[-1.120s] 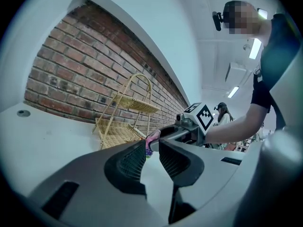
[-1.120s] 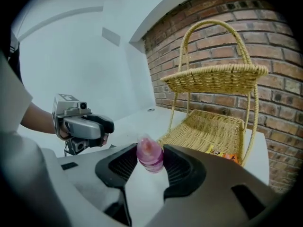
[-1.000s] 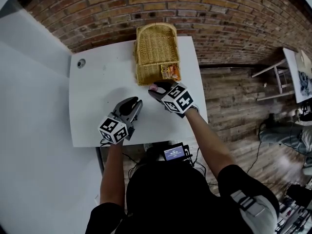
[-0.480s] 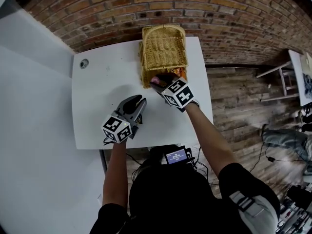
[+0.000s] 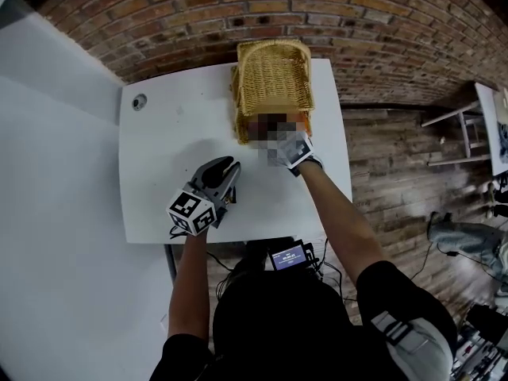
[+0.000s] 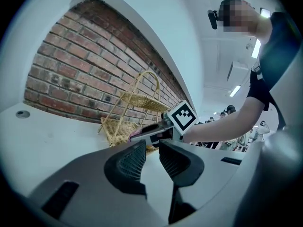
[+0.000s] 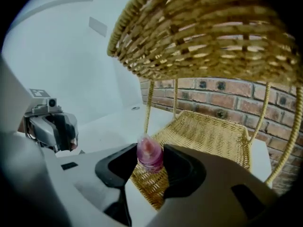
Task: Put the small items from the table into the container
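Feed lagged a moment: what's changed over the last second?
The right gripper carried the small pink translucent item forward to the front of the two-tier woven wicker basket, still clamped. The left gripper stayed over the white table, empty.

We see a white table (image 5: 171,153) w/ a two-tier wicker basket (image 5: 274,82) standing at its far edge, right of centre, next to the brick wall (image 5: 198,6). A small round cable port (image 5: 140,101) sits in the far-left corner.

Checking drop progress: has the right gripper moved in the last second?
Yes. The right gripper moved forward to the wicker basket, its tips now at the near rim.
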{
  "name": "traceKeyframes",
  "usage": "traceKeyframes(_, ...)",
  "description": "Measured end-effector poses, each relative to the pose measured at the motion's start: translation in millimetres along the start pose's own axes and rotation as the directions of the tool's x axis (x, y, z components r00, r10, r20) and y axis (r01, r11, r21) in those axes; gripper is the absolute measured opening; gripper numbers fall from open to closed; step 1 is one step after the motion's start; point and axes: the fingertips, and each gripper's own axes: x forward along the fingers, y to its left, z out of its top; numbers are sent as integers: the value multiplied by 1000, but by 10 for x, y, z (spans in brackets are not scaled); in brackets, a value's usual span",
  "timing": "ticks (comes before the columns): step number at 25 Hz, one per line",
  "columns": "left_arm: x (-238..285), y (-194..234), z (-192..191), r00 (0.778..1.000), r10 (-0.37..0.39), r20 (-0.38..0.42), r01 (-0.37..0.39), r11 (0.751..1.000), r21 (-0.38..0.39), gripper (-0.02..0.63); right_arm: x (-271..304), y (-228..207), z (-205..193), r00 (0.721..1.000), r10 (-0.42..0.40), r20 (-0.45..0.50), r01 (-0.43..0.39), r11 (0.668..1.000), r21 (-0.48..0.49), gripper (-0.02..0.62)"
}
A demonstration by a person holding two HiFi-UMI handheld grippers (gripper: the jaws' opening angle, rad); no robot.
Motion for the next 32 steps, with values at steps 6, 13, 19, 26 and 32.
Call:
traceKeyframes(6,-35,29,-46,1000,7,-4,-7,1000,-9,85,94,-33,-65,999,-10,-32,10,1000,1,179)
traceKeyframes(13,-38,65,-49,1000,8,-6,-8,1000,-8,85,165,-61,-105,998,-21,-64,21,1000,3,179)
traceKeyframes(19,18,126,-50,1000,20,-14,-21,1000,-7,85,202,-86,-138,995,-35,-92,35,999,1,179)
traceKeyframes(26,133,243,-57,999,27,-39,-27,1000,-3,84,252,-112,-132,993,-42,-109,42,999,-4,179)
traceKeyframes(32,229,322,-30,998,28,-59,-27,1000,8,84,261,-123,-132,992,-47,-116,47,999,-4,179)
